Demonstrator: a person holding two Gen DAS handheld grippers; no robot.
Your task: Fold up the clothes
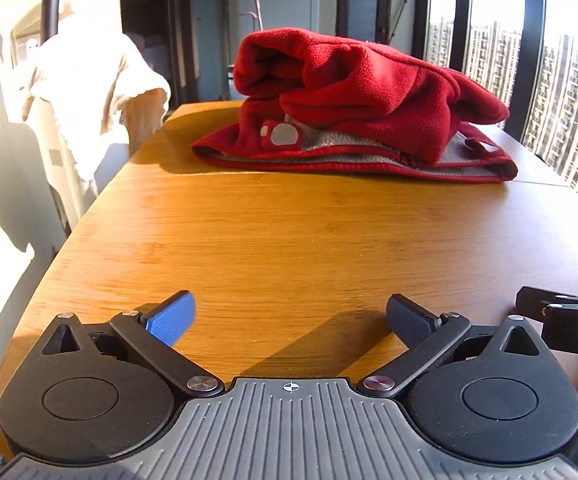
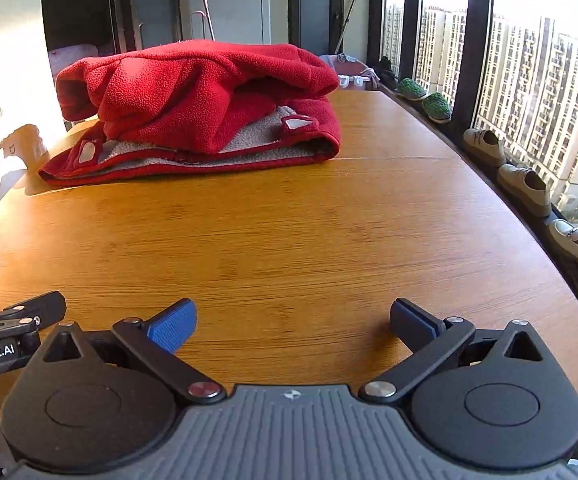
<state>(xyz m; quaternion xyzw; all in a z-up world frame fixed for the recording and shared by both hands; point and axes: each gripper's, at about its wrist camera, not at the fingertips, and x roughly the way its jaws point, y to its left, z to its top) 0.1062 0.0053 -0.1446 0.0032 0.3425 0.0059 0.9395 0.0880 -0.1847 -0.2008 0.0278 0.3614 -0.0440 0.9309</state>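
Left wrist view: my left claw (image 1: 291,320) sits low center w/ fingers spread wide, nothing between them, over the wooden bench (image 1: 269,240); the red fleece garment (image 1: 353,108) lies bunched in a loose fold at upper center, well apart from the claw. Right wrist view: right claw (image 2: 293,322) also gapes wide and empty at bottom center, garment (image 2: 197,108) on the bench at upper left, and shoes (image 2: 525,184) line the window ledge along the right edge.
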